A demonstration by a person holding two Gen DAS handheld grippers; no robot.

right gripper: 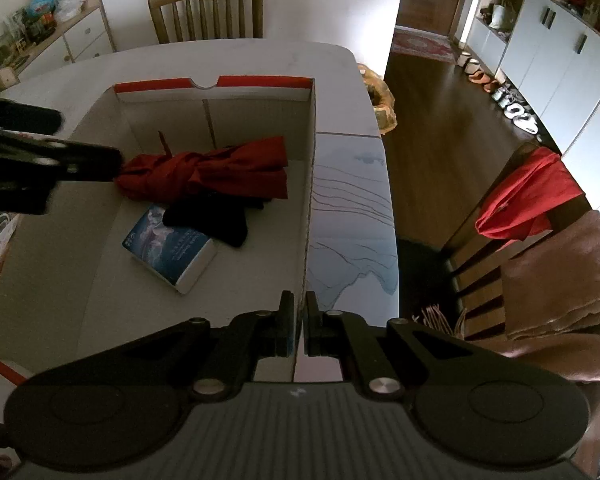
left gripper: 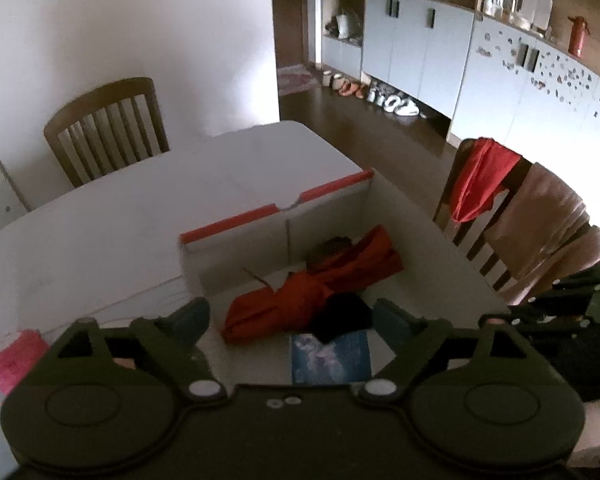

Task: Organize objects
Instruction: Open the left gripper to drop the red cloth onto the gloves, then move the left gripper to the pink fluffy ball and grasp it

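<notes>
Left wrist view, reading from the left: a flat pink packet (left gripper: 14,360) lies on the white table (left gripper: 100,216) outside the box, so by my judgement it is one thing left to put away. Next comes the left gripper (left gripper: 290,312), its jaws spread wide with nothing between them, hanging over the open white cardboard box with a red-trimmed rim (left gripper: 276,212). Inside the box lie one folded red umbrella (left gripper: 312,296), one black cloth item (left gripper: 342,316) partly on top of it, and one blue-covered book (left gripper: 332,360) nearest the camera. Something brownish sits behind the umbrella's far end, too dim to name.

Right wrist view shows the same three things in the box: umbrella (right gripper: 208,168), black cloth (right gripper: 216,220), book (right gripper: 172,248). The left gripper's dark arm enters from the left, ending just at the umbrella's knotted end. The right gripper (right gripper: 298,320) is pinched together on the box's right-hand wall, holding it steady.

Three things packed, at least one visible outside; the task looks well along but unfinished.
</notes>
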